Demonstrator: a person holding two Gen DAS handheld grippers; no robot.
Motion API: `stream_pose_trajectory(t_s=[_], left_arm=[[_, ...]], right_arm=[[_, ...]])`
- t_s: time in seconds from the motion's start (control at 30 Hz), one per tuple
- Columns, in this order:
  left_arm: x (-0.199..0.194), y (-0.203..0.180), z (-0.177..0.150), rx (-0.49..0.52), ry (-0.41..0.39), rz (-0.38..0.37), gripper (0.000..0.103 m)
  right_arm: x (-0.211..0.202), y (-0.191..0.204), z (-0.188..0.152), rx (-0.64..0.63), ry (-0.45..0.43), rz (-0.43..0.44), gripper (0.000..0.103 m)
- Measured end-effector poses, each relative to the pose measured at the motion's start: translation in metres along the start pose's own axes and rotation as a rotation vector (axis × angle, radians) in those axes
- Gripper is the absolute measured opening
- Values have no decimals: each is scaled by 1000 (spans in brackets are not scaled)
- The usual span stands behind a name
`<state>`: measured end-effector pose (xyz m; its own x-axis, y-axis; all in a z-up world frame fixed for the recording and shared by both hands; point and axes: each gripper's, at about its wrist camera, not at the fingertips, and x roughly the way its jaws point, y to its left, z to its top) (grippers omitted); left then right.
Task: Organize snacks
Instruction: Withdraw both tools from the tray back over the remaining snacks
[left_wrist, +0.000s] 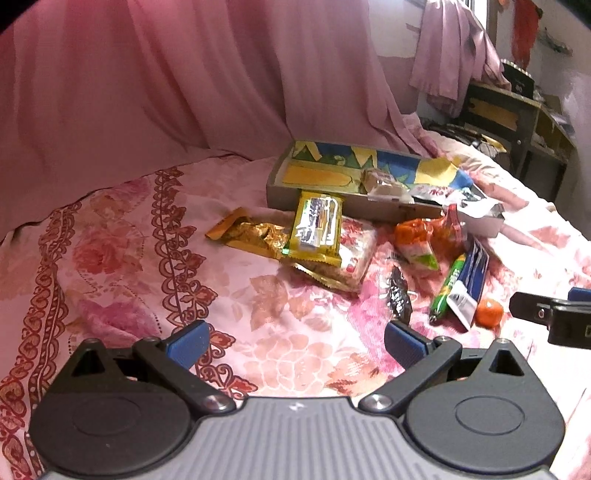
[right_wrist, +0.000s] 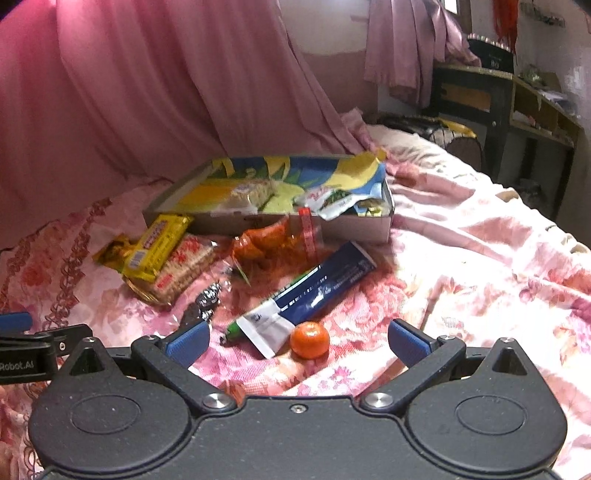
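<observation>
A shallow cardboard box (left_wrist: 332, 202) (right_wrist: 354, 225) with a blue and yellow lining sits on the floral bedspread and holds a few wrapped snacks. In front of it lie a yellow packet (left_wrist: 317, 225) (right_wrist: 157, 245), a gold packet (left_wrist: 251, 234), a red-print noodle pack (right_wrist: 184, 271), an orange bag (left_wrist: 424, 236) (right_wrist: 273, 243), a dark blue packet (right_wrist: 321, 286), a green stick (left_wrist: 447, 291) and a small orange fruit (left_wrist: 489, 313) (right_wrist: 309, 339). My left gripper (left_wrist: 295, 341) is open and empty, short of the pile. My right gripper (right_wrist: 299, 341) is open, with the fruit between its fingers' tips.
A pink curtain (left_wrist: 184, 81) hangs behind the bed. A dark shelf unit (left_wrist: 517, 122) stands at the far right. The right gripper's finger shows at the left wrist view's right edge (left_wrist: 546, 314). Bare bedspread (right_wrist: 480, 266) lies to the right of the box.
</observation>
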<state>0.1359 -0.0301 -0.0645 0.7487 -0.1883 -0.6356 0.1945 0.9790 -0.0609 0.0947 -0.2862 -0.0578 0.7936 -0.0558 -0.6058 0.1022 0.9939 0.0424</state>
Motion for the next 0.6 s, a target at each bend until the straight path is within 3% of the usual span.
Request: stream_pose_trajectory(t_s=[0.6], left_arm=[[20,-8,-1,109,7,-41,102]], right_arm=[[43,-3,10,22,143,68,102]])
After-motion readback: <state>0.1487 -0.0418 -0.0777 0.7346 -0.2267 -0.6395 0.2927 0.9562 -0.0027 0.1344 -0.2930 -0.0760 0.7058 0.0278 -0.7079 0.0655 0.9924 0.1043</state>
